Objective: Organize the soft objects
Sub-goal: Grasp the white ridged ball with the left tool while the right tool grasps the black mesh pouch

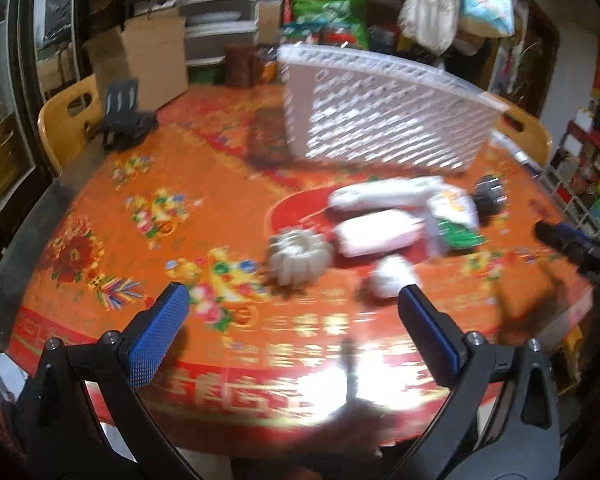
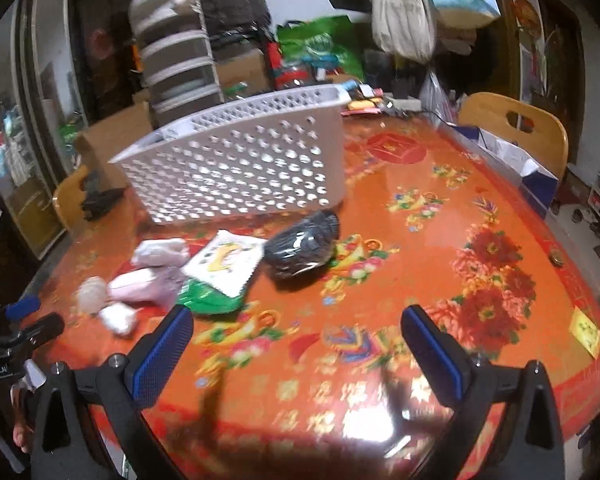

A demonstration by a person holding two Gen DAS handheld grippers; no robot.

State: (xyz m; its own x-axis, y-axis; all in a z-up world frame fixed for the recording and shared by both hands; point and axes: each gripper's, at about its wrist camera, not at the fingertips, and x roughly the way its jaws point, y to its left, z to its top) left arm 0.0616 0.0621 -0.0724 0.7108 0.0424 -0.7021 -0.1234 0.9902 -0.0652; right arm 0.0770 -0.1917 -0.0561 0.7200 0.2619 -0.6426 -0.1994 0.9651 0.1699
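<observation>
Lying beside white perforated basket (image 2: 236, 160), pale soft bundles (image 2: 148, 280), black bundle (image 2: 304, 246)

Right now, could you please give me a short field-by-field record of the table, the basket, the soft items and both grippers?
surface: round table under an orange floral cover
basket: white perforated basket, standing at the far side of the table
soft items: loose cluster in front of the basket, including a black wrapped bundle, a white and green packet and pale pouches
left gripper: open, empty, above the table
right gripper: open, empty, above the table
placed in basket: cannot tell
</observation>
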